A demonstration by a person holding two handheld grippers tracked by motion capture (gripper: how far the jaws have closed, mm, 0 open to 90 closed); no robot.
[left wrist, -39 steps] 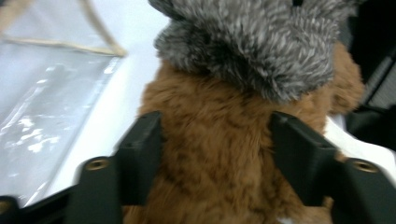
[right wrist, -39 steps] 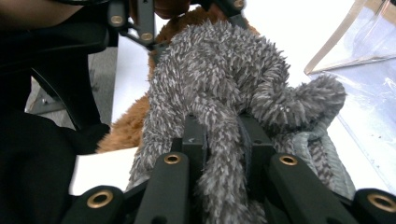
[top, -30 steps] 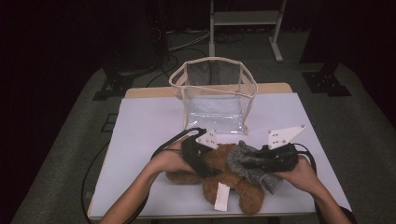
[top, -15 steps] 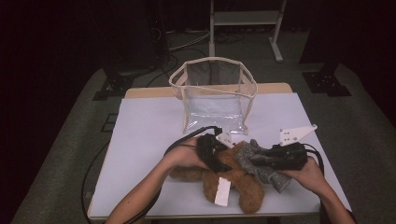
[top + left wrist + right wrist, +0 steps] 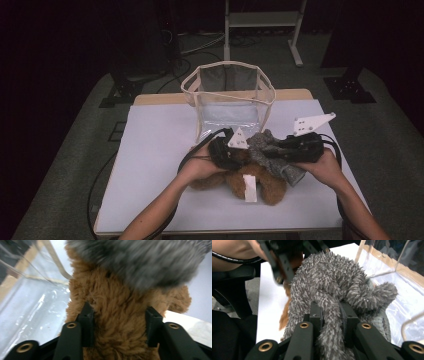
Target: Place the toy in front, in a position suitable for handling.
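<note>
From above I count two plush toys on the worktop (image 5: 150, 150) before one clear bag (image 5: 227, 102): a brown toy (image 5: 260, 182) and a grey toy (image 5: 267, 147) lying on it. My left claw (image 5: 235, 157) has shifted rightwards.

Left claw view: my jaws, just closing, press the brown toy (image 5: 117, 335).

Right claw view: my right claw (image 5: 331, 315) pinches the grey toy (image 5: 327, 285).

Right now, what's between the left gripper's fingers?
The brown plush toy: the fingers have just been closing and press its fur, seen in the left gripper view.
</note>
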